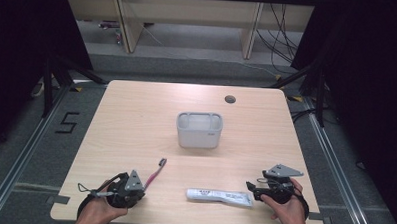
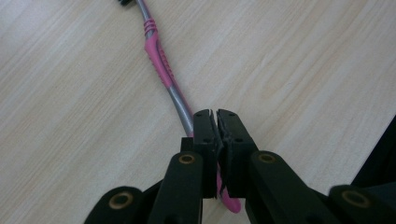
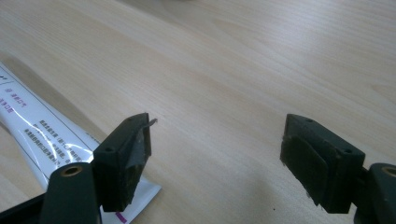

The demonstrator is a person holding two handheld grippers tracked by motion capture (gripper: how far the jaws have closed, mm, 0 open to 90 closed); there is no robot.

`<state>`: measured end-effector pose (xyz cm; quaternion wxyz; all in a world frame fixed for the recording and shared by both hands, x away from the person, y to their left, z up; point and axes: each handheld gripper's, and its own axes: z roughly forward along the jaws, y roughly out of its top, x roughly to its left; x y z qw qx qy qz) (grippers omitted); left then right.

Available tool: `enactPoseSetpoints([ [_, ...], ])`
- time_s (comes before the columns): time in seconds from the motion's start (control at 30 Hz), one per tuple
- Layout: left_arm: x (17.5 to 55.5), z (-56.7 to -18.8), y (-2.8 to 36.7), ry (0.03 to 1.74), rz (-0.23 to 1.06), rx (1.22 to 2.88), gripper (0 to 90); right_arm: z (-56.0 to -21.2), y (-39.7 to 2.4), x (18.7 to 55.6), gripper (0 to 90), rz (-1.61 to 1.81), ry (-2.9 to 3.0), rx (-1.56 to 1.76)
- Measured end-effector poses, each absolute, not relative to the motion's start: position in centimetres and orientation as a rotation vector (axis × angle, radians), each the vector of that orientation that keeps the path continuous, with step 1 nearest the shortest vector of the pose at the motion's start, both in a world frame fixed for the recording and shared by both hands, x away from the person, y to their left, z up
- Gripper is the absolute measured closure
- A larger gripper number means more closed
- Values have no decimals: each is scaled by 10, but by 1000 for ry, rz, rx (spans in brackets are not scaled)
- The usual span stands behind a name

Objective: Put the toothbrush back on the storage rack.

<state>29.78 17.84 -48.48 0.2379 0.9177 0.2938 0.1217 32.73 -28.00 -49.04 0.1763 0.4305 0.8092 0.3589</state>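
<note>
I'm working in a lab-style recording bay: a bare wooden table (image 1: 136, 120) with black curtains (image 1: 368, 73) on both sides, aluminium floor rails (image 1: 20, 156), a taped "5" (image 1: 67, 122) and loose cables (image 1: 281, 37) behind.

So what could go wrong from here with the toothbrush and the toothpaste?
The left gripper is shut on the pink toothbrush near the very end of its handle, so the long free part could swing or slip out on the way to the grey holder. The right gripper is open with one jaw over the flat tail of the toothpaste tube; closing there might pinch only the thin edge, and the tube could droop or drop.
</note>
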Motion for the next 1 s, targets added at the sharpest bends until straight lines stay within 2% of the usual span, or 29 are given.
enactPoseSetpoints([
  [0.2, 298, -483, 178, 820, 326, 2476, 790, -490, -280, 327, 251, 1023, 2290, 1221],
  [0.37, 307, -469, 178, 839, 324, 2475, 674, -490, -280, 327, 251, 1023, 2290, 1224],
  [0.43, 309, -467, 177, 844, 328, 2475, 654, -490, -280, 327, 251, 1021, 2288, 1222],
  [1.0, 346, -471, 156, 880, 296, 2580, 647, -491, -280, 328, 252, 1049, 2295, 1231],
])
